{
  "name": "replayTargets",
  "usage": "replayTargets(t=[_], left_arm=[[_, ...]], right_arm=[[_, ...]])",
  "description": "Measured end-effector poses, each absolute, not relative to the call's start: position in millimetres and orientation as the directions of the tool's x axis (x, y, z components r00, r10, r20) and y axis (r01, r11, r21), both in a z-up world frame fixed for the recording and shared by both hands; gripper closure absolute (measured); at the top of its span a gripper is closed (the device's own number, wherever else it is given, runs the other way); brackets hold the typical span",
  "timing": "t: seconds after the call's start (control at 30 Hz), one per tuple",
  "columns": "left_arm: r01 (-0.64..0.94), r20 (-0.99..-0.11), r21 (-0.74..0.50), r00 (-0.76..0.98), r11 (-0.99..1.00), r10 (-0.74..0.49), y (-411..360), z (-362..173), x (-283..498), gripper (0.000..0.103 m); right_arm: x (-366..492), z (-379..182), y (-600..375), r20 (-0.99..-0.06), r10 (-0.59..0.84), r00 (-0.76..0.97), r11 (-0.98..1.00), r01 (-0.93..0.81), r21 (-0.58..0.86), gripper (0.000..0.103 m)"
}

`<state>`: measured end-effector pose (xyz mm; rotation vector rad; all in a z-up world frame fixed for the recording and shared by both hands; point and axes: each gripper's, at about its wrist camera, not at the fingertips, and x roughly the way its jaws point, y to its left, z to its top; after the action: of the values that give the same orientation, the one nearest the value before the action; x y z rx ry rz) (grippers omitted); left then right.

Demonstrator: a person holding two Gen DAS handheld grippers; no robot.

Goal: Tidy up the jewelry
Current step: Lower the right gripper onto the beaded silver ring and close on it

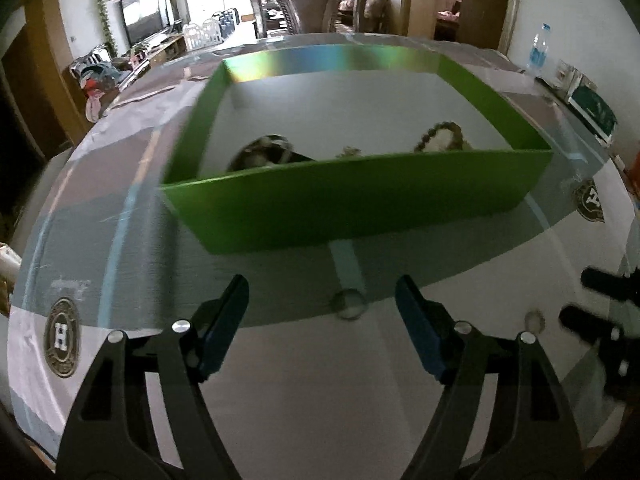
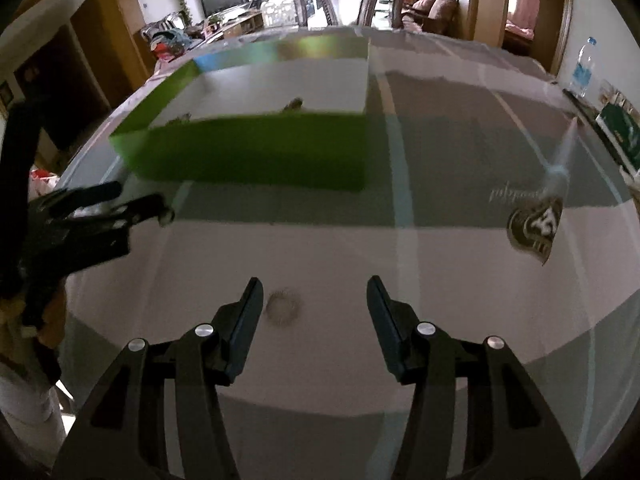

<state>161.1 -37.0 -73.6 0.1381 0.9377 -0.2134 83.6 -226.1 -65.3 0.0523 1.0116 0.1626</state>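
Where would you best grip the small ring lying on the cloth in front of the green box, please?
Probably across its band, from above: the ring lies flat on the tablecloth, so nothing stands up to pinch. The left gripper, jaws open, already straddles it; lower the fingers either side and close.

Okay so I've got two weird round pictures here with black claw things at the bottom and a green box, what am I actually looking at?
No robot here: a person holds a two-finger gripper in each hand, and a wide-angle camera on each one looks forward along its fingers, hence the round, bent look. One picture comes from the left gripper, the other from the right gripper; each also catches the other at its edge. Both are open and hold nothing. On the table, which has a patterned cover, stands an open green box with some blurred jewelry inside. Two small rings lie loose on the cover: one ring ahead of the left gripper, another ring ahead of the right.
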Motion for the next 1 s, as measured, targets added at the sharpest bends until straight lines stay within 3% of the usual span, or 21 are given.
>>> replayTargets(t=[0.1, 0.17, 0.2, 0.4, 0.67, 0.8, 0.83, 0.9, 1.0], left_arm=[[0.245, -0.818, 0.055, 0.567, 0.968, -0.097, -45, -81, 163, 0.029], [0.241, -0.825, 0.064, 0.558, 0.968, -0.085, -47, -88, 165, 0.04], [0.231, -0.836, 0.059, 0.543, 0.971, -0.078, -46, -92, 167, 0.052], [0.208, -0.833, 0.007, 0.543, 0.978, -0.11, -31, -93, 165, 0.082], [0.219, -0.84, -0.05, 0.519, 0.974, -0.16, 1, -90, 122, 0.082], [0.191, -0.829, -0.079, 0.533, 0.978, -0.171, 18, -85, 111, 0.063], [0.177, -0.82, -0.068, 0.55, 0.982, -0.156, 22, -82, 109, 0.061], [0.163, -0.813, -0.055, 0.565, 0.985, -0.139, 25, -79, 108, 0.058], [0.152, -0.813, -0.056, 0.567, 0.987, -0.134, 29, -77, 108, 0.056]], right_arm=[[83, -72, -218, -0.849, 0.161, 0.504, 0.985, -0.138, 0.105, 0.05], [84, -76, -211, -0.854, 0.145, 0.5, 0.986, -0.148, 0.081, 0.05], [85, -78, -209, -0.856, 0.142, 0.496, 0.986, -0.149, 0.077, 0.05], [88, -83, -207, -0.861, 0.148, 0.487, 0.986, -0.142, 0.09, 0.05], [98, -77, -227, -0.856, 0.154, 0.494, 0.988, -0.051, 0.148, 0.05], [95, -80, -212, -0.872, 0.129, 0.472, 0.991, -0.094, 0.095, 0.05], [92, -81, -207, -0.873, 0.121, 0.472, 0.991, -0.109, 0.079, 0.051], [92, -87, -197, -0.886, 0.112, 0.451, 0.989, -0.134, 0.057, 0.066], [98, -87, -193, -0.885, 0.099, 0.455, 0.99, -0.134, 0.042, 0.079]])
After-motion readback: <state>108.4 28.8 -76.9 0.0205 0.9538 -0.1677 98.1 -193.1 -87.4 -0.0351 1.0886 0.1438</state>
